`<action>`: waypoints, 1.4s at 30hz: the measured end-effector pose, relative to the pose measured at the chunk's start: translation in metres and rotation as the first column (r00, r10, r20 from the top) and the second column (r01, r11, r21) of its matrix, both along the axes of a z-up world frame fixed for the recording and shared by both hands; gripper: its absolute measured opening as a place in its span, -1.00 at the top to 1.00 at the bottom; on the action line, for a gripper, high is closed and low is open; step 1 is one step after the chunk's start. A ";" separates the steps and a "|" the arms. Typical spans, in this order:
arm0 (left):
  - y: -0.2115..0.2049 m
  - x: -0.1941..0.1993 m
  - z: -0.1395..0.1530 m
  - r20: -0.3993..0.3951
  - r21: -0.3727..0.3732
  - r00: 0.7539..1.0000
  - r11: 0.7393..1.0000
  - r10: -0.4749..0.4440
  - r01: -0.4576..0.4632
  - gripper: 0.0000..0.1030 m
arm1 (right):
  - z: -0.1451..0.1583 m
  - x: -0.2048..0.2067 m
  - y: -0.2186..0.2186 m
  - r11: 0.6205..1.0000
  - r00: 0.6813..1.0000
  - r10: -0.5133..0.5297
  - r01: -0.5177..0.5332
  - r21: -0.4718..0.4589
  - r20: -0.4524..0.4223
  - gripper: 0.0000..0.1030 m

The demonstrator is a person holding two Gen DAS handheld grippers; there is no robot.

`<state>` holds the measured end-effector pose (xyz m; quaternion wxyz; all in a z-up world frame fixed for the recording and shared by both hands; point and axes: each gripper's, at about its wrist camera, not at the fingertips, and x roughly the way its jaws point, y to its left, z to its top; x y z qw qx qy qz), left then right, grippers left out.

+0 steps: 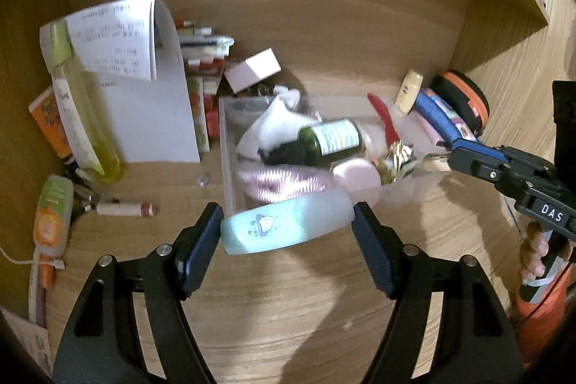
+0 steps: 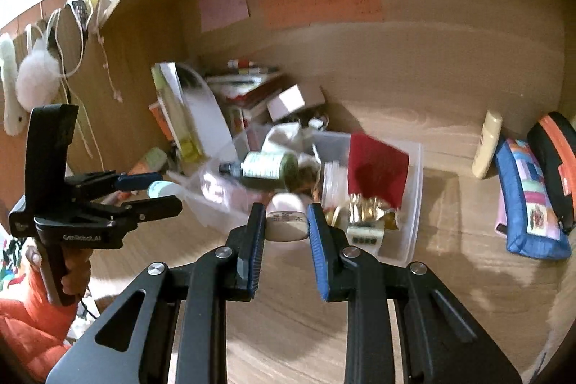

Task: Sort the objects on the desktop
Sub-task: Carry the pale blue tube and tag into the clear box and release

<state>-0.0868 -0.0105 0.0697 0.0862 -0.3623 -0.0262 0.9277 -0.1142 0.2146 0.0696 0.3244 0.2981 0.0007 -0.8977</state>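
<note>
My left gripper (image 1: pixel 286 222) is shut on a pale turquoise bottle (image 1: pixel 284 227) held lengthwise between the pads, just in front of a clear plastic bin (image 1: pixel 227 146). The bin holds a dark green bottle (image 1: pixel 320 141), a pink ribbed item (image 1: pixel 280 182), white tissue and gold wrappers. My right gripper (image 2: pixel 286 222) is shut on a small cream-white case (image 2: pixel 286 220) at the bin's near edge (image 2: pixel 410 225). In the left wrist view the right gripper (image 1: pixel 437 162) comes in from the right. In the right wrist view the left gripper (image 2: pixel 158 191) shows at the left.
A tall yellow-green bottle (image 1: pixel 77 103), papers and an orange tube stand at the back left. A lip balm (image 1: pixel 126 208) lies on the desk. A blue pencil case (image 2: pixel 529 200), a black-orange case (image 2: pixel 556 161) and a cream tube (image 2: pixel 487 143) sit at the right wall.
</note>
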 end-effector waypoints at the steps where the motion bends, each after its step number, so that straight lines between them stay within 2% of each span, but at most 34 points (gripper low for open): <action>1: 0.001 -0.001 0.002 -0.004 0.000 1.000 1.000 0.003 -0.003 -0.41 | 0.003 -0.002 0.000 1.000 1.000 0.000 0.000 -0.011 -0.001 0.58; 7: -0.003 -0.013 0.013 -0.026 0.036 0.999 0.999 0.024 -0.023 -0.41 | 0.011 -0.016 -0.001 0.999 1.000 -0.003 0.002 -0.050 -0.019 0.58; 12: 0.007 -0.026 0.016 -0.016 0.056 1.000 0.998 -0.024 0.025 -0.41 | 0.002 -0.031 -0.006 0.999 1.000 -0.012 0.011 -0.047 -0.005 0.58; 19: 0.041 -0.046 0.000 0.035 0.015 0.995 0.996 -0.094 0.093 -0.41 | -0.023 -0.053 -0.004 0.999 0.995 -0.023 0.027 -0.040 0.095 0.58; 23: 0.058 -0.056 -0.010 0.054 -0.037 0.992 0.993 -0.111 0.113 -0.41 | -0.031 -0.058 -0.003 0.999 0.992 -0.028 0.034 -0.041 0.125 0.58; 34: 0.072 -0.080 -0.030 0.095 -0.111 0.991 0.988 -0.098 0.108 -0.41 | -0.037 -0.056 -0.009 0.998 0.994 -0.046 0.043 0.039 0.098 0.57; 42: 0.062 -0.078 -0.023 0.110 -0.043 0.988 0.992 -0.110 0.116 -0.42 | -0.038 -0.056 -0.010 0.998 0.994 -0.048 0.043 0.051 0.101 0.57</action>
